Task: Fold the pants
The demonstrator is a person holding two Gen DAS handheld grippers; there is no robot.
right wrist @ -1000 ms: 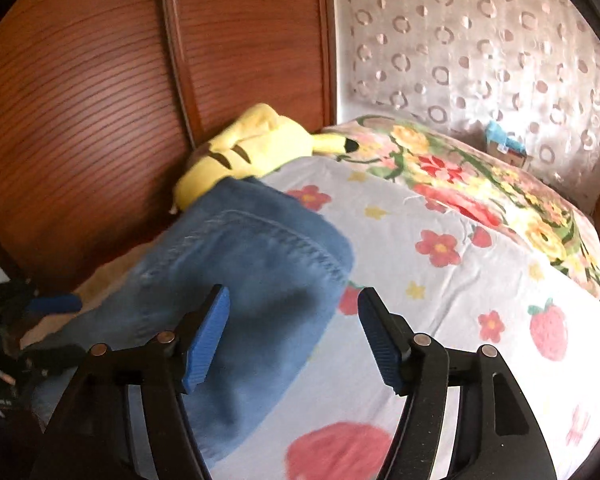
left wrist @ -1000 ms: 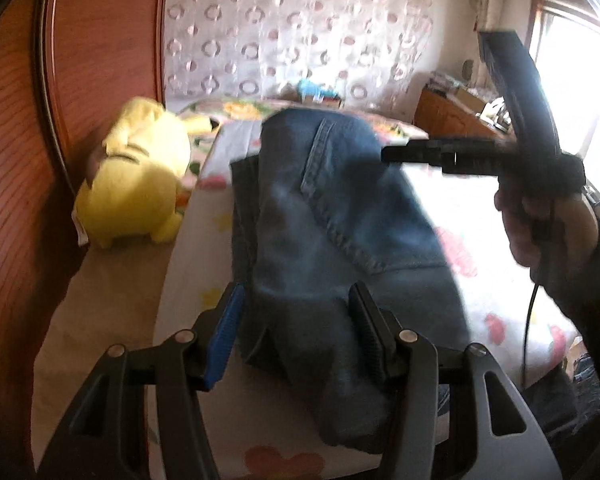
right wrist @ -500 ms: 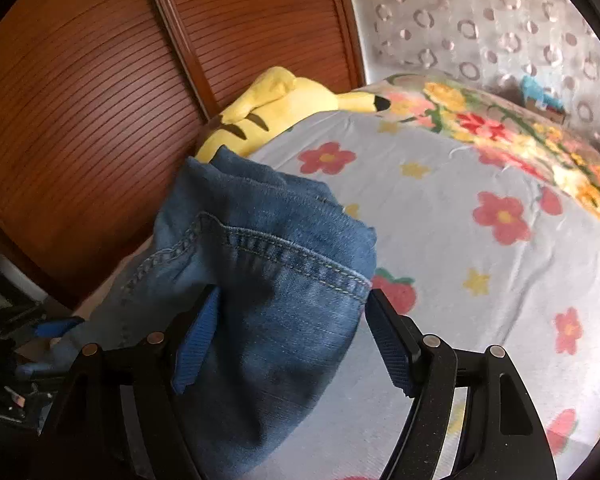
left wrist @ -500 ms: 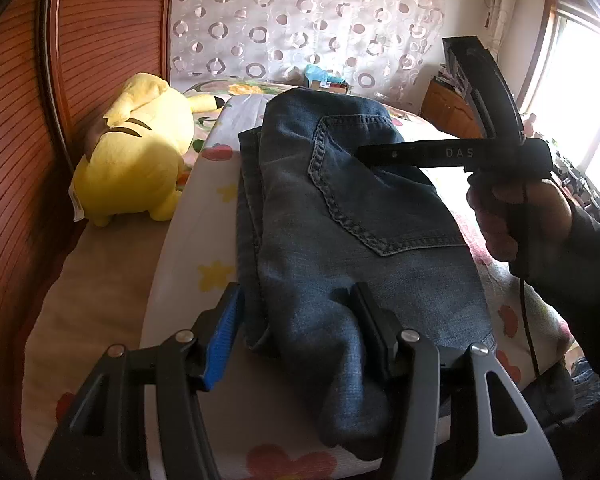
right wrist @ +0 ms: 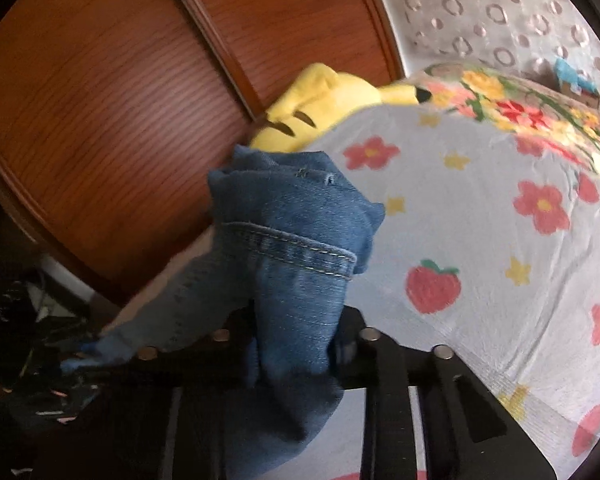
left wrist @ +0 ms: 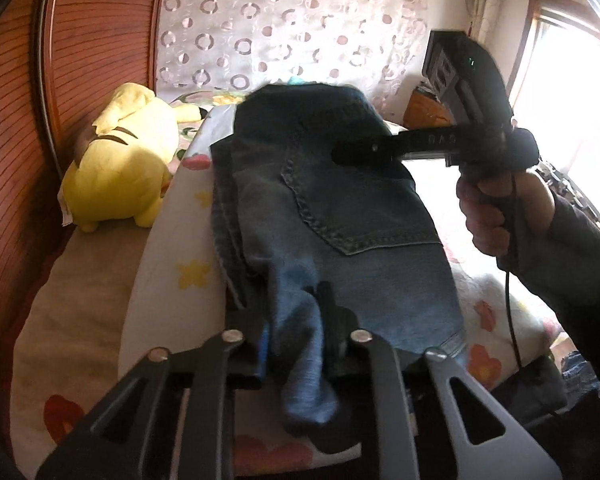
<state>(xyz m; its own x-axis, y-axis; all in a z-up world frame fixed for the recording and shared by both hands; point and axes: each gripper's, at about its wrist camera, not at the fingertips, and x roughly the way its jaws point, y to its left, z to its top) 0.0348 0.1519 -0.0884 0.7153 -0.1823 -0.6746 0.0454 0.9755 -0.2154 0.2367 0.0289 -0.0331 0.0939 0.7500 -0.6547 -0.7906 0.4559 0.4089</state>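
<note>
- The pants (left wrist: pixel 340 216), blue jeans already doubled into a thick stack, are lying on the flowered bedsheet (left wrist: pixel 168 248), just beside the yellow plush toy (left wrist: pixel 120 160), which is sitting against the wooden headboard (left wrist: pixel 16 140).
- The left gripper (left wrist: pixel 296 336) is pinching the end of the stack farthest from the plush; its jaws are drawn in close with a bunched fold of denim squeezed between them.
- The right gripper (right wrist: pixel 296 348) is likewise clamped on denim, its jaws nearly together around a thick wad near the seamed edge; in the left wrist view its body (left wrist: pixel 472 120) and the hand holding it (left wrist: pixel 500 208) are hovering over the far side of the pants from the plush.
- Seen from the right wrist, the gripped corner is standing up off the sheet, with the plush just behind it, so a fold or a lift appears to be in hand.
- Judging by the cloth, the denim is likely heavy and fairly stiff for fabric, soft enough to sag between the two holds but not slippery; several layers make a bulky bite.
- The best places to hold are probably the seamed edges and hems, where the stitching is thick, taking all layers at once so that inner layers are not sliding out.
- A loose layer is showing along the stack's edge nearest the plush (left wrist: pixel 224 216), and it could be slipping askew if only the top layer is carried.
</note>
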